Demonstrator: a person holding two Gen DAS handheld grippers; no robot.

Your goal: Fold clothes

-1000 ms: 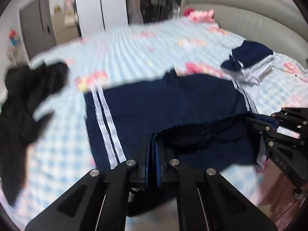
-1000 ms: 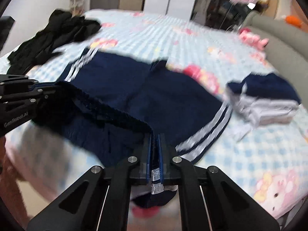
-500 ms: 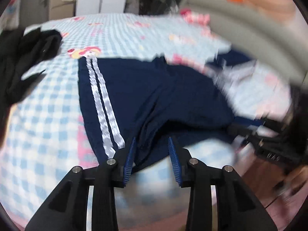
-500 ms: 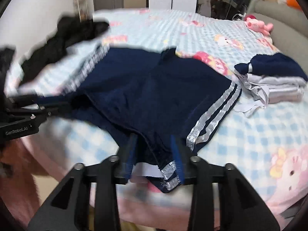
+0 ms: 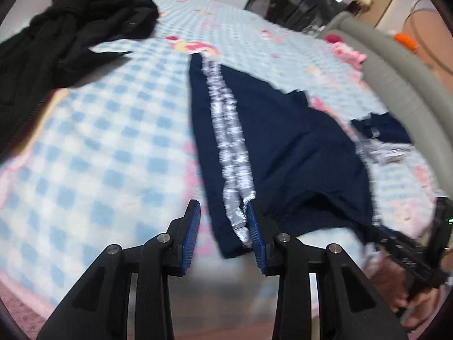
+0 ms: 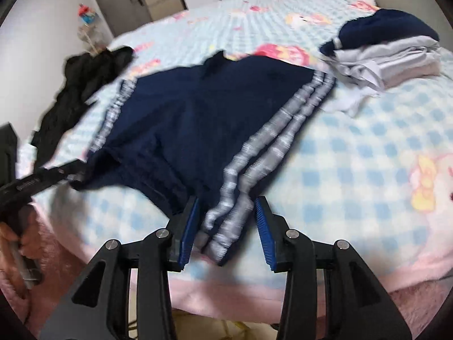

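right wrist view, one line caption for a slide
Open right hand-held gripper poised over navy shorts on the bed.

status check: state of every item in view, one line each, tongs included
left tongs: open, striped corner of shorts between the pads, not gripped
right tongs: open, over the other striped corner
navy shorts: spread flat on the bed, waistband at the near edge, unfolded
black garment: crumpled heap, unfolded
folded stack: folded, navy on top of grey
bed: checked cover on
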